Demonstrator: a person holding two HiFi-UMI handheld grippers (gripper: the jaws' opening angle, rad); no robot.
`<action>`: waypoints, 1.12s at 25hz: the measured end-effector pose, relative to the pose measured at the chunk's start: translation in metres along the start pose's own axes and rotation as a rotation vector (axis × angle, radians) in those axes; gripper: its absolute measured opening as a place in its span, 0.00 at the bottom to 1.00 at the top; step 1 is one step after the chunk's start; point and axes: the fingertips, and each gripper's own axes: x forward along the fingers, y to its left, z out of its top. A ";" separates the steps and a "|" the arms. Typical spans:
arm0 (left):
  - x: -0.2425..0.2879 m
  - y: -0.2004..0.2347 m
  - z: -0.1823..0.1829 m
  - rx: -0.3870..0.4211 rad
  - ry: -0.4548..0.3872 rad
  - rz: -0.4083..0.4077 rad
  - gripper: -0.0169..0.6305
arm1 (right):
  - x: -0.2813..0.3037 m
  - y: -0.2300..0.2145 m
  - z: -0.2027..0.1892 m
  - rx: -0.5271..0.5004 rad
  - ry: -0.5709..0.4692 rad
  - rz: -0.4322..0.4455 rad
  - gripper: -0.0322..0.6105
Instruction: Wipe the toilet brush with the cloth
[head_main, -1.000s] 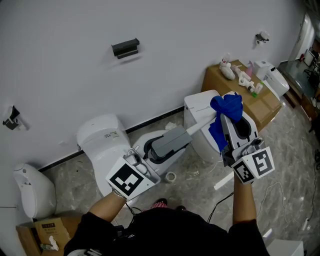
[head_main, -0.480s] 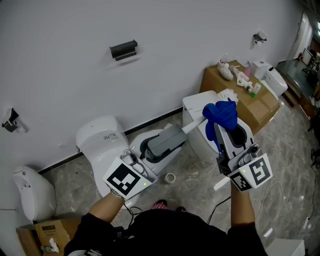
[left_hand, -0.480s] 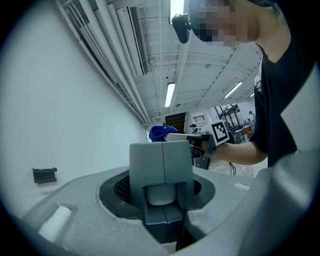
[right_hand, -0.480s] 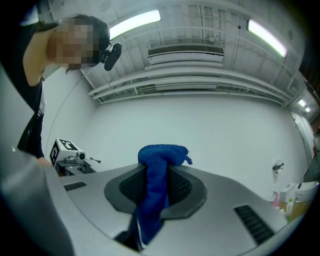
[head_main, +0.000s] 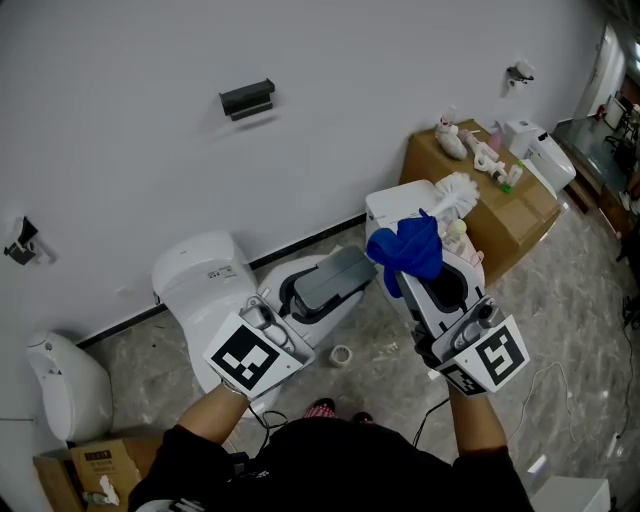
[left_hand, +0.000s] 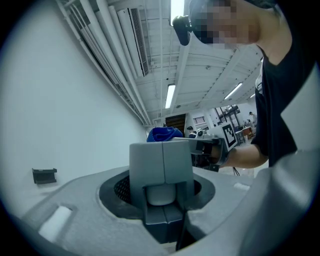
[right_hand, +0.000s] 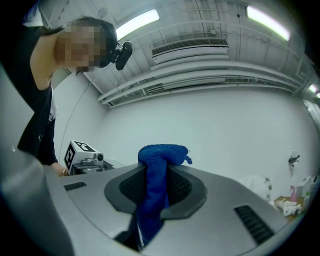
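Nearest the person, the left hand-held gripper (head_main: 292, 308) is clenched on the grey handle (head_main: 335, 280) of the toilet brush; in the left gripper view that handle (left_hand: 161, 167) fills the gap between the jaws. To its right, the right hand-held gripper (head_main: 425, 285) grasps the blue cloth (head_main: 405, 250), which the right gripper view shows bunched between the jaws and spilling over their tips (right_hand: 157, 175). The cloth sits on the brush's white shaft just right of the handle. Farther right the white bristle head (head_main: 455, 192) sticks out beyond it. On the floor (head_main: 380, 345) below lies a tape roll (head_main: 342, 354). Behind stand a white toilet (head_main: 200, 275), left, and a cardboard box (head_main: 500, 215), right, against the wall (head_main: 330, 120).
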 end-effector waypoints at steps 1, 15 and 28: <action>-0.001 0.001 0.000 -0.003 -0.002 -0.001 0.29 | 0.001 0.004 -0.003 0.002 0.003 0.011 0.17; 0.003 -0.008 0.012 -0.031 -0.021 -0.023 0.29 | 0.002 0.011 -0.010 0.029 -0.016 0.028 0.17; 0.001 -0.008 0.014 -0.033 -0.026 -0.022 0.29 | 0.005 0.005 -0.009 -0.016 -0.015 0.002 0.17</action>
